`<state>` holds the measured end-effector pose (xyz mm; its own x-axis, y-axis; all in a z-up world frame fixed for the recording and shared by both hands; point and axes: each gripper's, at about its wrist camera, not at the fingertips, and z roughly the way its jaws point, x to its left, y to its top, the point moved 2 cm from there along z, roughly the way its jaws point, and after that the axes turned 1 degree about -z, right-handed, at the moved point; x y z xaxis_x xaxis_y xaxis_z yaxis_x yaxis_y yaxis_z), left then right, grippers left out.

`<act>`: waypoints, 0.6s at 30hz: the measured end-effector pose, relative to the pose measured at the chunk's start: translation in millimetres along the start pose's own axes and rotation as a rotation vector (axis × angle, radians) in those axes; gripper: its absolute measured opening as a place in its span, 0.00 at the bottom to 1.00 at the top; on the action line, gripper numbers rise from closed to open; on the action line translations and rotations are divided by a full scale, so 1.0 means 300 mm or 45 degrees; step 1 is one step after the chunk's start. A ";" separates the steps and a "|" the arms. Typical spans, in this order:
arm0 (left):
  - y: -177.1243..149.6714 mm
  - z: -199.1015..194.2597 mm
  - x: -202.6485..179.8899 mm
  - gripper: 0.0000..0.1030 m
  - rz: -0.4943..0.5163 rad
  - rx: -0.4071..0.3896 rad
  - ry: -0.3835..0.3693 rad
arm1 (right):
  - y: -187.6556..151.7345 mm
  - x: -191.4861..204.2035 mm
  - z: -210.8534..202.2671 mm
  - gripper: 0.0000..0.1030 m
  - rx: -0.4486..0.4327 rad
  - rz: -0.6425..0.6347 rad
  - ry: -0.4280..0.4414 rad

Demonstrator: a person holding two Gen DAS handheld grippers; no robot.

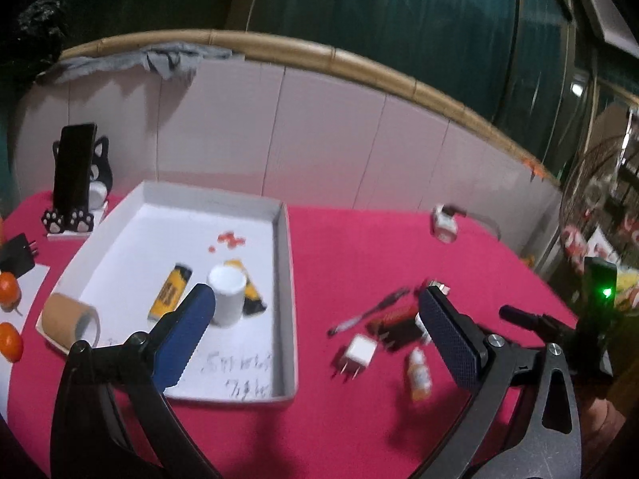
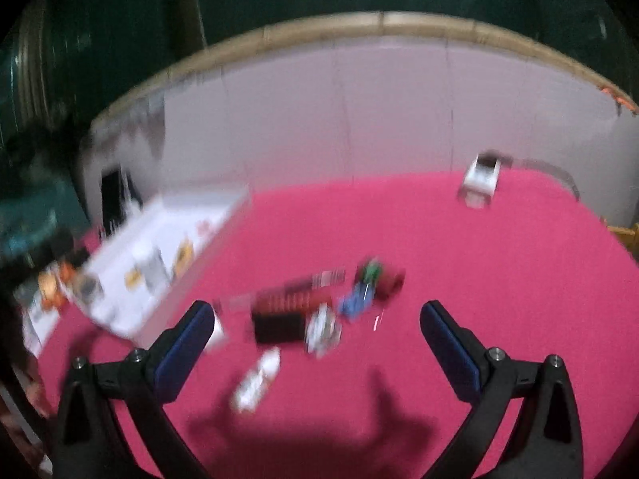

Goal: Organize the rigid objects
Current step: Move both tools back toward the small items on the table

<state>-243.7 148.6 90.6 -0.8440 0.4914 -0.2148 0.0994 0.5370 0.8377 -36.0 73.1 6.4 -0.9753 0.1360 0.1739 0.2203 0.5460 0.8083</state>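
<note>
A shallow white tray (image 1: 284, 271) lies on the red cloth; in it are a white cup (image 1: 227, 293), two yellow-and-black tubes (image 1: 169, 293) and a roll of brown tape (image 1: 70, 321). Right of the tray sits a loose cluster: a white plug adapter (image 1: 359, 353), a pen (image 1: 367, 311), a dark red-black box (image 1: 395, 319) and a small dropper bottle (image 1: 419, 375). My left gripper (image 1: 315, 303) hangs open above the tray's right edge, holding nothing. In the blurred right wrist view my right gripper (image 2: 317, 315) is open above the same cluster: the box (image 2: 283, 315) and bottle (image 2: 257, 379).
A phone on a cat-shaped stand (image 1: 76, 183) is behind the tray at the left. Small oranges (image 1: 10, 343) and a black plug (image 1: 18, 255) lie at the far left. A small white device (image 1: 444, 223) sits near the back wall. A white panel wall bounds the table.
</note>
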 end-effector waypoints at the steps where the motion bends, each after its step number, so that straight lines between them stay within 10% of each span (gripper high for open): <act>1: -0.012 0.009 0.000 1.00 0.016 0.026 0.022 | -0.023 0.010 0.019 1.00 0.037 -0.001 0.004; 7: -0.063 0.048 -0.001 1.00 0.034 0.112 0.003 | -0.060 0.125 0.070 0.95 0.094 -0.197 0.001; 11: -0.086 0.077 -0.042 1.00 0.113 0.167 -0.033 | -0.067 0.150 0.132 0.48 0.185 -0.232 -0.004; 18: -0.113 0.170 -0.125 1.00 0.250 0.295 -0.134 | -0.098 0.107 0.139 0.18 0.249 -0.213 0.048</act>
<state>-188.6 147.0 44.4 -0.7387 0.6630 -0.1210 0.3829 0.5606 0.7342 -73.3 95.8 -35.1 -0.9975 0.0014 0.0708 0.0510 0.7085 0.7039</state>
